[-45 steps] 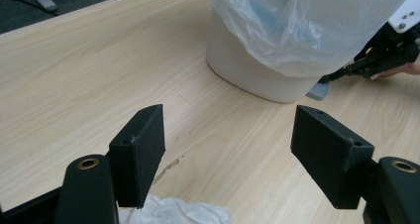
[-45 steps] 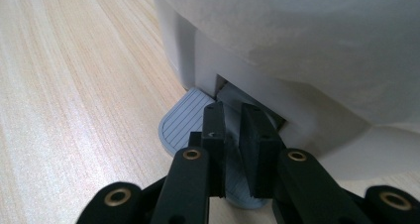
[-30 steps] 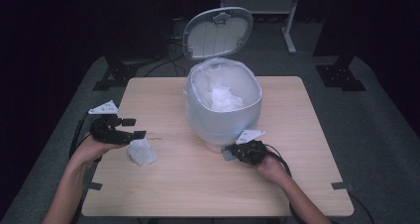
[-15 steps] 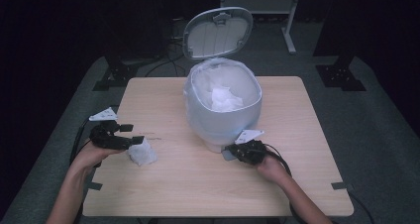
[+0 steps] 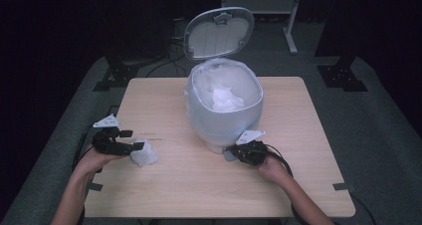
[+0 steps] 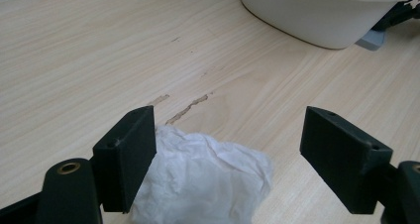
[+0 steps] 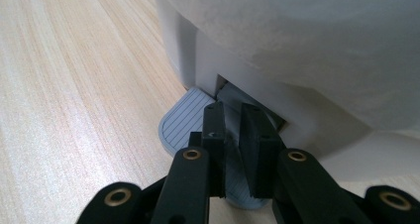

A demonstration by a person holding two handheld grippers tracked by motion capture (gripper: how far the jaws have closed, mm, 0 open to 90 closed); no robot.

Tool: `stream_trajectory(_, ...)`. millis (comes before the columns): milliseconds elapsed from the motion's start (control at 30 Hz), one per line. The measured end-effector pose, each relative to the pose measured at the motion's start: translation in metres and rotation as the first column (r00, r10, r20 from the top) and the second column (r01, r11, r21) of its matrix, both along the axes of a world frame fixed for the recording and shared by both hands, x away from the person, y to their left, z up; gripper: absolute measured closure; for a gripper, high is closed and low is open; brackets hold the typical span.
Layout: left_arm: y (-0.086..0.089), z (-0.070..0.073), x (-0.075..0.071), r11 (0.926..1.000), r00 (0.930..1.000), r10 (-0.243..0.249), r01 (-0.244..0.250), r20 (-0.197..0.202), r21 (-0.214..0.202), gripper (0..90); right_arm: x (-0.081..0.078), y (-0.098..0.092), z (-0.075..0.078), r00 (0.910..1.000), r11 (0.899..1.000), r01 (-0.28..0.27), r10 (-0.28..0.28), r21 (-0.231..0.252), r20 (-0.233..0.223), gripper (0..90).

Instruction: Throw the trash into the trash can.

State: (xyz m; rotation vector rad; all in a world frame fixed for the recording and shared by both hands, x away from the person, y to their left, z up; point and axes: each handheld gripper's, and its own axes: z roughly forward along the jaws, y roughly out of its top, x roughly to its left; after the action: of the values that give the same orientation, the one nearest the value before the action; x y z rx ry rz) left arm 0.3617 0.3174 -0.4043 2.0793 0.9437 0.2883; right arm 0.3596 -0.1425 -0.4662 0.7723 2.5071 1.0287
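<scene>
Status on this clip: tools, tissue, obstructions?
Left tool open, jaws just widening around tissue. Right tool shut on bin pedal, lid up. Nothing blocking.

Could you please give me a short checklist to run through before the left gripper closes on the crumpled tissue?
1. Left gripper open wide, its jaws having just been opening: ok.
2. Crumpled tissue between the jaws, pads not pressing it: ok.
3. Tissue centred: not ok; it lies against the jaw at the left of the left gripper view.
4. Bin lid up: ok.
5. Right gripper shut, tips over the grey pedal: ok; whether it presses down, cannot tell.
6. Room in the bin, with white paper inside: ok.
</scene>
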Motion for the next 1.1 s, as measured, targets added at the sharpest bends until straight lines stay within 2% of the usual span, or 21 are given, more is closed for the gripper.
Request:
stream_trajectory(667, -0.004, -0.021, 0.001, 0.9995, 0.9999, 0.002, -0.002, -0.012, 0.030, 20.6, 0.000, 0.000, 0.000, 1.0000, 1.000, 0.002, -0.002, 0.007, 0.000, 80.4)
stream_trajectory(967, -0.003, -0.031, 0.000, 0.9984, 1.0000, 0.007, -0.008, 0.006, 0.056, 20.8, -0.001, 0.000, 0.000, 1.0000, 1.000, 0.001, -0.001, 0.004, 0.004, 80.4)
stream_trajectory(1100, -0.002, -0.035, 0.000, 0.9983, 0.9999, 0.011, -0.011, 0.001, 0.057, 21.3, 0.000, 0.000, 0.000, 1.0000, 1.000, 0.001, -0.001, 0.005, 0.002, 80.4)
